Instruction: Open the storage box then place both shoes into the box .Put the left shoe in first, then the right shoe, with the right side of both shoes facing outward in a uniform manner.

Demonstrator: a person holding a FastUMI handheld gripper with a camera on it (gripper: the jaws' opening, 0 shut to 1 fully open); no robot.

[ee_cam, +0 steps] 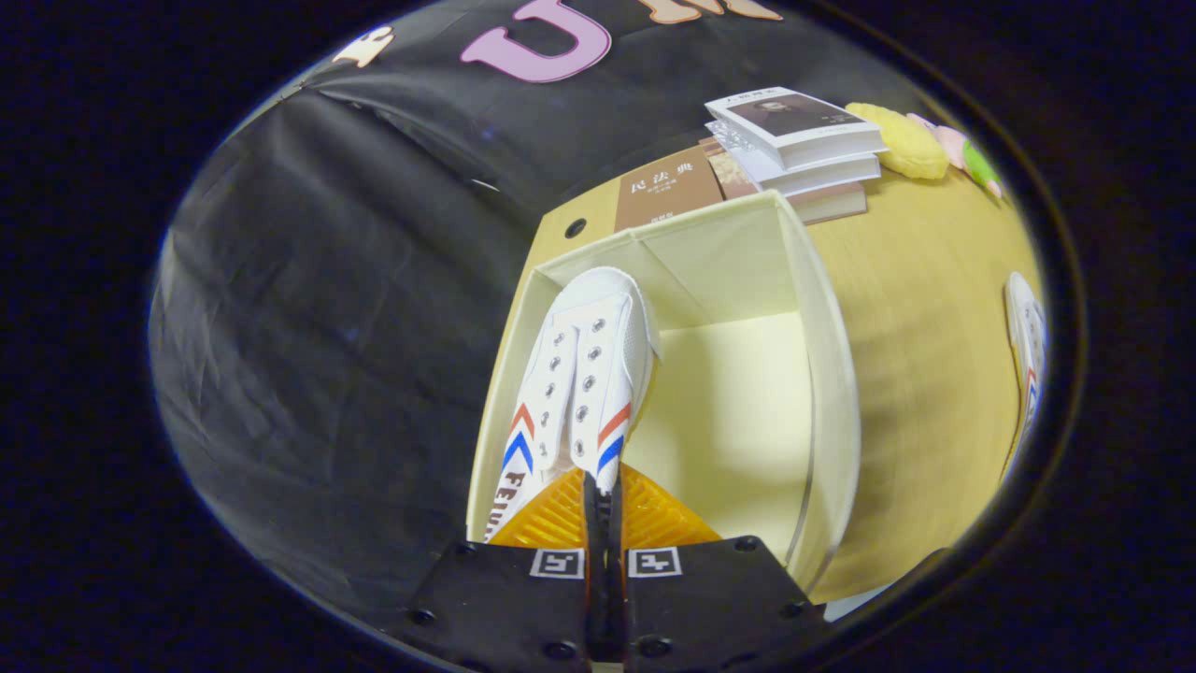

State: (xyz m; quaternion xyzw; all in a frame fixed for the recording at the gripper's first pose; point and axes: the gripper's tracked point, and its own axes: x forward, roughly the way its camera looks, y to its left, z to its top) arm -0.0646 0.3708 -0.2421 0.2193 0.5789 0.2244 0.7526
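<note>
A white canvas shoe [579, 374] with red and blue chevron stripes hangs from my gripper [603, 491], whose fingers are shut on the shoe's collar. The shoe's toe points away from me, down into the open cream storage box [832, 374], and it sits along the box's wall nearest the black cloth. The rest of the box's inside is bare. The second white shoe [1026, 365] with the same stripes lies on the wooden table beyond the far side of the box.
A stack of books [794, 140] lies on the table [925, 308] past the box's far end, with a brown book [668, 192] beside it. Yellow and pink soft toys [911, 140] sit beyond the books. Black cloth hangs along the table's edge by the box.
</note>
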